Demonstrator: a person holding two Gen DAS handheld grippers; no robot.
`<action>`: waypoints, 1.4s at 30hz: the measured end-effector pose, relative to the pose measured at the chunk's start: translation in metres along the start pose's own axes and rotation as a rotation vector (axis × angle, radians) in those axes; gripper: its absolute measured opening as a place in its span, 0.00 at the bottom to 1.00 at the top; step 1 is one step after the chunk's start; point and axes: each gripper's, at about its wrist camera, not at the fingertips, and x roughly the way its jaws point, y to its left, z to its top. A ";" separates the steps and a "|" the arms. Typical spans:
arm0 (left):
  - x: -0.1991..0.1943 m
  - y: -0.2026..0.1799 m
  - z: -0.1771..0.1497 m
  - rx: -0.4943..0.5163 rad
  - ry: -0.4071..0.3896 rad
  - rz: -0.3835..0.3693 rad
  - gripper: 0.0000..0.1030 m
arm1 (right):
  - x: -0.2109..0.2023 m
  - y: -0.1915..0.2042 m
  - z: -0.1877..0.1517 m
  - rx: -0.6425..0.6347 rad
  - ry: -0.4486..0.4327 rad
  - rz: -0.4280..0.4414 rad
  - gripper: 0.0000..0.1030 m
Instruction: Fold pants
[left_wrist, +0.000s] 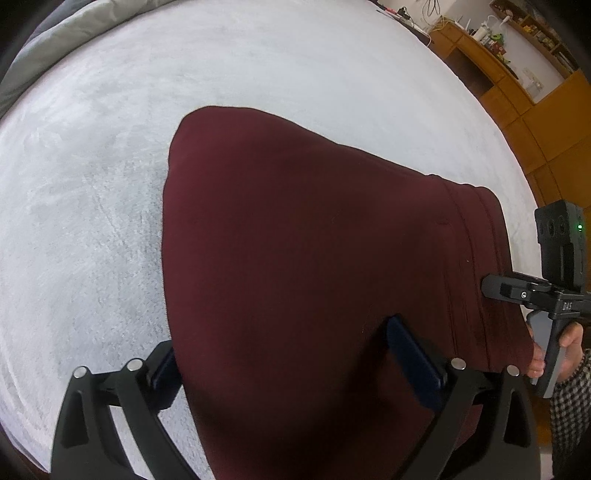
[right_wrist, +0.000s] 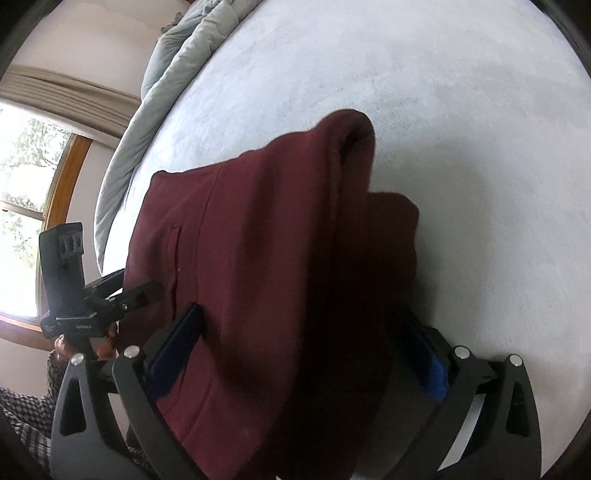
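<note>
Folded dark maroon pants lie on the pale grey bed cover, waistband toward the right. My left gripper stands open at their near end, one finger at the cloth's left edge and the other resting over the fabric. In the right wrist view the pants form a thick stack with a rolled fold at the far end. My right gripper is open wide, its blue pads on either side of the stack's near end. Each gripper shows in the other's view, the right gripper at the waistband and the left gripper at the left.
A grey duvet is bunched along the bed's far side. Wooden shelves and cabinets stand beyond the bed at the right. A window is at the left. A hand in a checked sleeve holds the right gripper.
</note>
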 end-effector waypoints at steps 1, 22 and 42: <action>0.003 0.002 0.001 0.000 0.000 -0.001 0.97 | 0.000 0.000 0.000 0.003 -0.003 0.002 0.98; 0.014 0.029 0.017 -0.173 0.065 -0.206 0.79 | -0.019 -0.003 -0.010 0.047 -0.040 0.043 0.56; -0.043 0.017 0.026 -0.236 -0.177 -0.375 0.32 | -0.100 0.048 0.024 -0.047 -0.196 0.043 0.42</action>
